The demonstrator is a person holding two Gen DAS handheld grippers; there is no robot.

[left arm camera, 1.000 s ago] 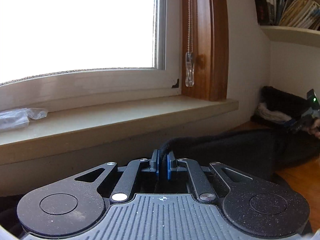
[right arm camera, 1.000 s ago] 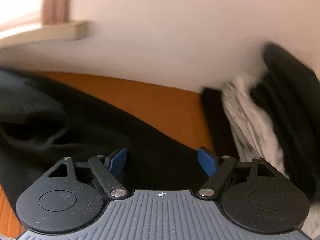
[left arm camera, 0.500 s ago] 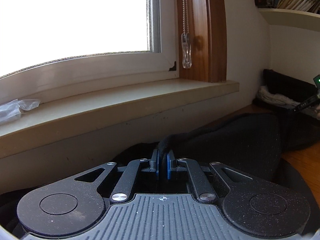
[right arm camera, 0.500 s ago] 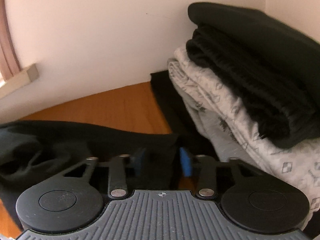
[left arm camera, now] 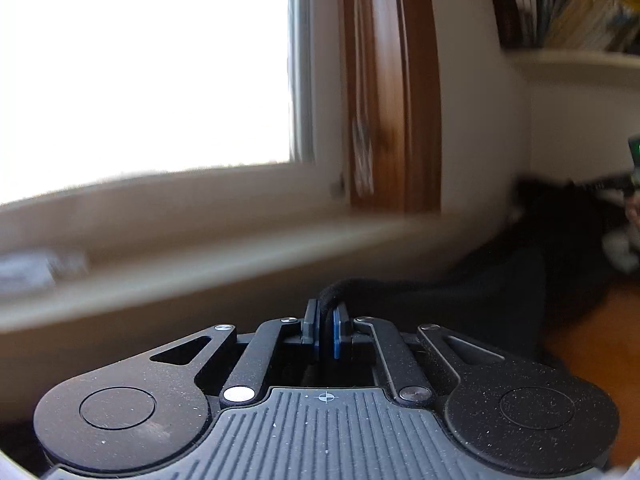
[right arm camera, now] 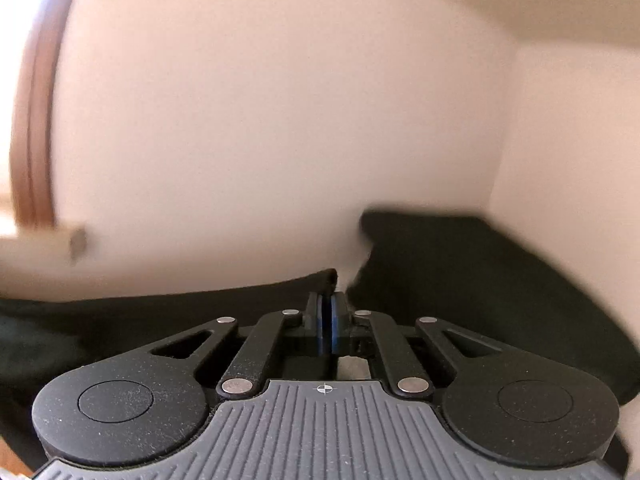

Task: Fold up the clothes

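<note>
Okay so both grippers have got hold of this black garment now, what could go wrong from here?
1. Both the left gripper and right gripper pinch only the thin edge of the black garment; a sharp tug might pull it free.
2. The folded stack sits close beside the right gripper, so a swing could topple it.
3. Both views are motion-blurred; moving this fast near the window sill risks a bump.

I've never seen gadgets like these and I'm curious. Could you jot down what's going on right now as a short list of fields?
left claw: shut on an edge of the black fabric garment
right claw: shut on another edge of the same garment
garment: stretched between both claws
surface: orange-brown wooden tabletop
background: bright window, pale sill, cream wall
beside: dark folded pile
image: motion-blurred
</note>
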